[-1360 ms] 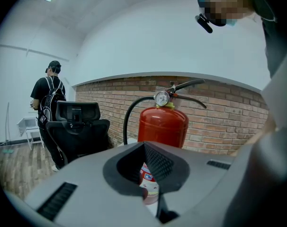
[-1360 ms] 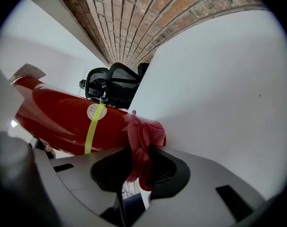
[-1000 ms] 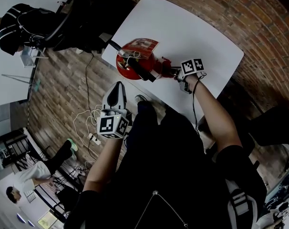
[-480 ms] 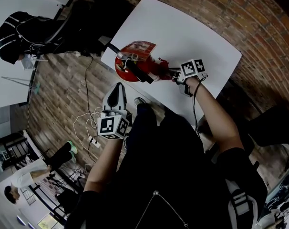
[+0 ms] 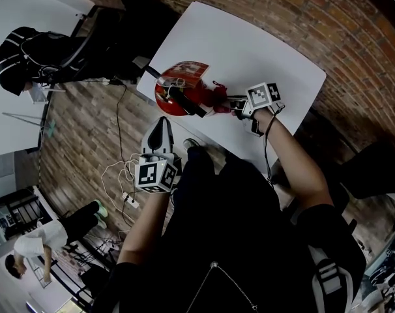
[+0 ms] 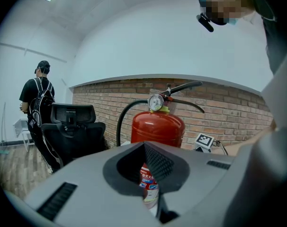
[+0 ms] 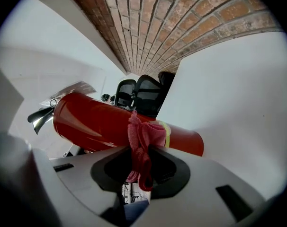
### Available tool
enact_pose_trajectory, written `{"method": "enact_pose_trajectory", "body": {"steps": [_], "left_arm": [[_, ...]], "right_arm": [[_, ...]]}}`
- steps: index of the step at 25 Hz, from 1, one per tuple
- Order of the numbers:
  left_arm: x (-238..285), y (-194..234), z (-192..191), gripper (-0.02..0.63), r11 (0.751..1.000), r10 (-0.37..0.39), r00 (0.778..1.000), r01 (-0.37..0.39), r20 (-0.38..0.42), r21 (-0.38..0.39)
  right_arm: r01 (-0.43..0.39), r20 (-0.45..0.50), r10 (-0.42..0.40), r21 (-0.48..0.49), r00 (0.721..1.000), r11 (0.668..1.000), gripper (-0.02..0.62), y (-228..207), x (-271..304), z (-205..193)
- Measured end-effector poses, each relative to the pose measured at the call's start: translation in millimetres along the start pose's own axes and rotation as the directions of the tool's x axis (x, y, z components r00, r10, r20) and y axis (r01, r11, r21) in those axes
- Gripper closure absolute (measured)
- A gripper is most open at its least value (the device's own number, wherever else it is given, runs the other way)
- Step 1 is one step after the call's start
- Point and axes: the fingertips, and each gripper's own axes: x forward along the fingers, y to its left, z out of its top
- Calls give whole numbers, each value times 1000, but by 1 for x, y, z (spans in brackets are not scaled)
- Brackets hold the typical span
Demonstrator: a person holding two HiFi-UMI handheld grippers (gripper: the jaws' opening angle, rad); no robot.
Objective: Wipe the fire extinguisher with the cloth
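We are wiping, right tongs [image 7: 141, 161] pinching the pink cloth [image 7: 144, 135] against the fire extinguisher [image 5: 180, 87] at the worktop's [image 5: 263, 44] near edge, left tongs [image 6: 150, 176] idling closed, empty; next likely needing a sweep along its body.

**Black top, grey grippers**

The person wears a black top [image 5: 236, 240], zipped in front, apparently short-sleeved. The left gripper [image 5: 162, 122] and right gripper [image 5: 233, 104] are pale grey, each carrying a cube [image 5: 156, 174] of black-and-white square markers.
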Motion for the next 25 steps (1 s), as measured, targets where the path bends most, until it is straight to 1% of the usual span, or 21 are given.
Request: {"method": "enact_pose_trajectory", "body": {"steps": [12, 21, 25], "left_arm": [[6, 0, -1, 577, 1000, 5, 1000, -5, -3, 10], [5, -3, 8, 577, 1000, 4, 1000, -4, 11, 17], [3, -3, 11, 577, 1000, 6, 1000, -7, 16, 17]], "right_arm": [[-85, 41, 86, -25, 995, 996, 494, 50, -18, 15], [-129, 60, 132, -57, 989, 990, 494, 83, -30, 23], [-164, 75, 169, -66, 983, 984, 494, 101, -37, 29]]}}
